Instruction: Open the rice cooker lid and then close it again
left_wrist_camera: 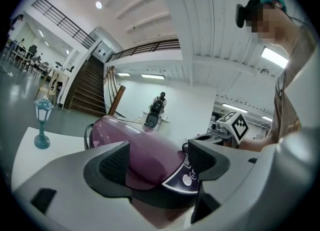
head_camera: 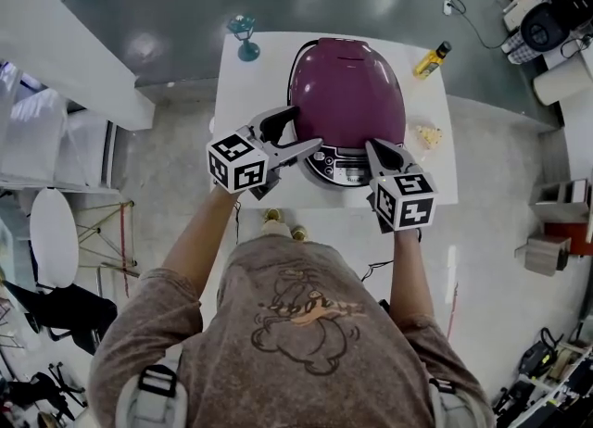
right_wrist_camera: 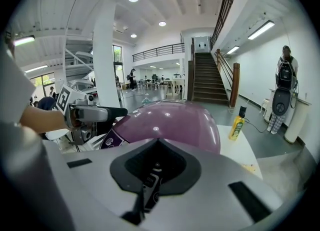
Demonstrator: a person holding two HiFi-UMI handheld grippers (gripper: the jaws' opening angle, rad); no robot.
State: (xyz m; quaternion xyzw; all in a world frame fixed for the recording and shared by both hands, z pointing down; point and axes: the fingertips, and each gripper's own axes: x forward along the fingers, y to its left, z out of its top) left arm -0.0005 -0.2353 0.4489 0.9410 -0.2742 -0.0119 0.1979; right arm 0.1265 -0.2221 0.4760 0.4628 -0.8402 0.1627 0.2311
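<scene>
Looking down on a purple rice cooker [head_camera: 347,93] sitting near the middle of a white table [head_camera: 243,83], its lid [head_camera: 345,69] lying shut. Running its long axis straight away from the person, with the control panel [head_camera: 345,169] facing the near edge and the rounded back pointing at the far edge.

Holding the left gripper [head_camera: 309,127] at the cooker's near-left corner, forearm stretched forward, jaws angled inward to the right and spread wide. Showing the lid's front and the panel in the gap between those jaws in the left gripper view, with contact not being clear.

Holding the right gripper [head_camera: 375,148] at the near-right corner, just beside the panel, forearm reaching straight ahead, jaws pressed together on nothing.

Finding only square black-and-white markers on each gripper's cube, and print on the panel too small for reading.

Also seeing a blue goblet [head_camera: 244,35] standing at the table's far-left corner and a yellow bottle [head_camera: 432,59] standing near the far-right corner, both well apart from the cooker.
</scene>
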